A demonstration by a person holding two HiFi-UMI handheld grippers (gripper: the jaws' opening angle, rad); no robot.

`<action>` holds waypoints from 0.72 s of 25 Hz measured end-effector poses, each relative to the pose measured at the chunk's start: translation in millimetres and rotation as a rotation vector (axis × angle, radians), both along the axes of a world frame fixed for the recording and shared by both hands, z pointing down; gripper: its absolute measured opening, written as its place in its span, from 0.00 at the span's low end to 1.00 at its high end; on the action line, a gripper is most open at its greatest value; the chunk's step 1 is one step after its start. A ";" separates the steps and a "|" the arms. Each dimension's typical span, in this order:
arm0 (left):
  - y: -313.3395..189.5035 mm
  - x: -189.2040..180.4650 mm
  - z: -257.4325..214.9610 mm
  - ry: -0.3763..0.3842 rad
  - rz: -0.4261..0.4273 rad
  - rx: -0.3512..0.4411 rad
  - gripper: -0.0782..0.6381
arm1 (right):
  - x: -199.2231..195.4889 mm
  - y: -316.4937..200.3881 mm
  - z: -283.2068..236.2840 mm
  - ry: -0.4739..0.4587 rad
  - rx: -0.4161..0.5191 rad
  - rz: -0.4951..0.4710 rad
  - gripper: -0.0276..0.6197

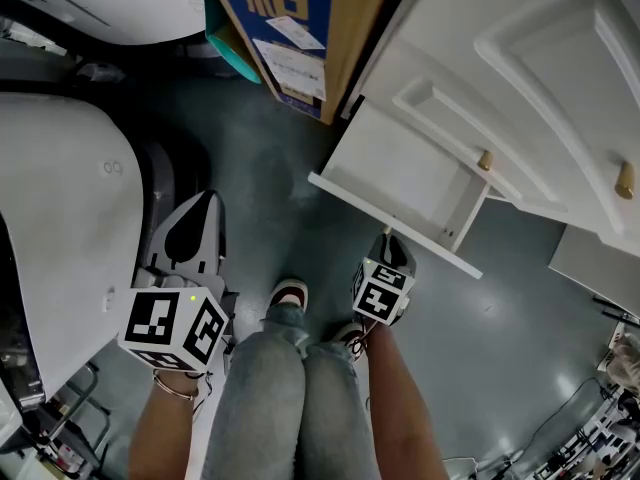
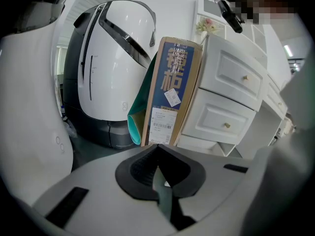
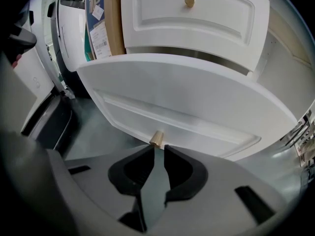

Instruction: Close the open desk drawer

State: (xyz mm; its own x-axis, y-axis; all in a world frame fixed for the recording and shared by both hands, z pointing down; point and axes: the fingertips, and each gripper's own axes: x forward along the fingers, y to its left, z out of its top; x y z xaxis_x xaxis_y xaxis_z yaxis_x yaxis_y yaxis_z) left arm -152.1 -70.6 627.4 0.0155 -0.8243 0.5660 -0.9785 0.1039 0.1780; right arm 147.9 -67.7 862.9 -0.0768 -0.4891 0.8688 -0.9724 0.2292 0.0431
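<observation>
Floor [image 1: 260,168] under drawer [image 1: 400,183], front toward person [image 1: 290,388]

The head view looks steeply down from well above the open drawer [image 1: 400,180], taking in its whole inside. The right gripper view sits low, very near the drawer's front, facing its brass knob [image 3: 156,137]. The left gripper view stands farther back and faces the cardboard box [image 2: 172,90] left of the drawer. All 3 views share that box.

Dark teal floor [image 1: 260,168]; cardboard box [image 1: 300,18] leaning beside white machine [image 2: 118,58].
</observation>
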 end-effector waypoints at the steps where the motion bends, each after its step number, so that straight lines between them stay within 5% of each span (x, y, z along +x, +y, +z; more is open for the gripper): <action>1: 0.3 0.0 -0.4 -0.001 0.001 0.001 0.13 | -0.6 -0.1 0.3 -0.002 0.000 -0.009 0.16; 18: 6.3 -4.3 -7.1 -0.007 -0.023 -0.027 0.13 | -5.6 -14.1 0.4 0.014 -0.009 -0.110 0.14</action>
